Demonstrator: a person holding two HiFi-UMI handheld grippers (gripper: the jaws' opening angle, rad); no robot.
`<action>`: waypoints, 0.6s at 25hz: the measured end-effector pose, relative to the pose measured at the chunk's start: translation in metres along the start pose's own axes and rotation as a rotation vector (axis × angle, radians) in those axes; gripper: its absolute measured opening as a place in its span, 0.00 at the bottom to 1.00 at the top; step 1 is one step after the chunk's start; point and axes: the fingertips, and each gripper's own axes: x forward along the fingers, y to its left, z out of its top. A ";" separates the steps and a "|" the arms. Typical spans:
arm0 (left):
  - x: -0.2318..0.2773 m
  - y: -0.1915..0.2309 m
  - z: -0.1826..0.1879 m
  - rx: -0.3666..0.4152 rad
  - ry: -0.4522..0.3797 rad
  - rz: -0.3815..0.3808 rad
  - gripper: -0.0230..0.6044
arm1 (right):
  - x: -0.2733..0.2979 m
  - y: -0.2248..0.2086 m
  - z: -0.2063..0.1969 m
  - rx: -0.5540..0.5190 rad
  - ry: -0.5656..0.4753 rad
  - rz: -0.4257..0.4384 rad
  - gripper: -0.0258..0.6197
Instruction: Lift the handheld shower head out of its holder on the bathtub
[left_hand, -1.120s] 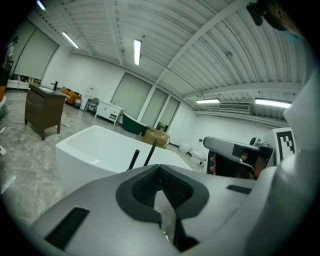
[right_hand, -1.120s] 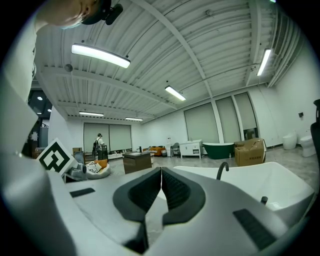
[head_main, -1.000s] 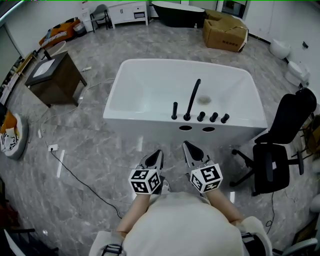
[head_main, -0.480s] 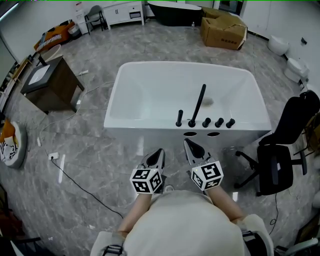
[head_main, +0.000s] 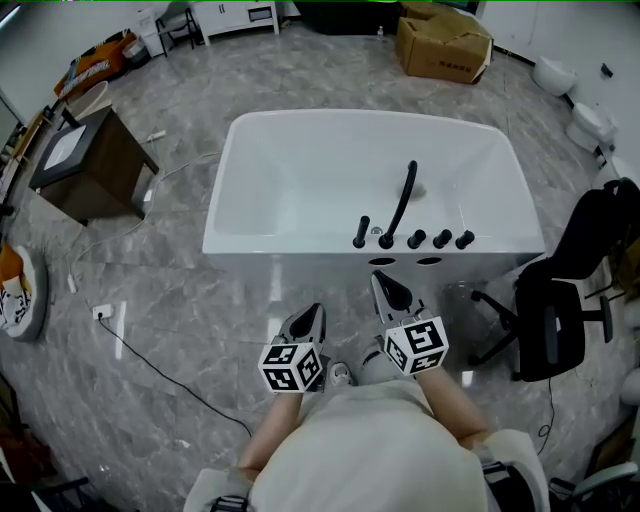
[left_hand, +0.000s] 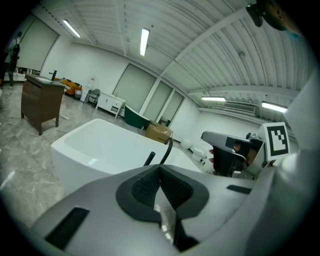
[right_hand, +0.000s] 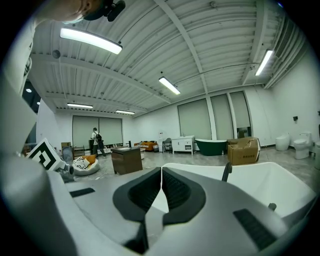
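White bathtub (head_main: 290, 262) holds one shower head (head_main: 361, 231), one spout (head_main: 403, 200), three knobs (head_main: 441, 238).

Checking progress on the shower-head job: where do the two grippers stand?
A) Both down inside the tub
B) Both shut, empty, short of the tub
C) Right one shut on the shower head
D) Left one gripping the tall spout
B: the left gripper and right gripper are over the floor before the bathtub, fingers together on nothing, while the handheld shower head stands in its holder.
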 end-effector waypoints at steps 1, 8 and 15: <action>0.001 0.002 -0.002 -0.004 0.006 0.004 0.07 | 0.002 -0.002 -0.002 0.002 0.007 -0.003 0.07; 0.017 0.006 -0.005 -0.015 0.018 0.025 0.07 | 0.022 -0.028 -0.028 0.006 0.069 -0.010 0.07; 0.051 0.016 -0.002 -0.036 0.042 0.069 0.07 | 0.062 -0.057 -0.058 -0.016 0.139 0.020 0.07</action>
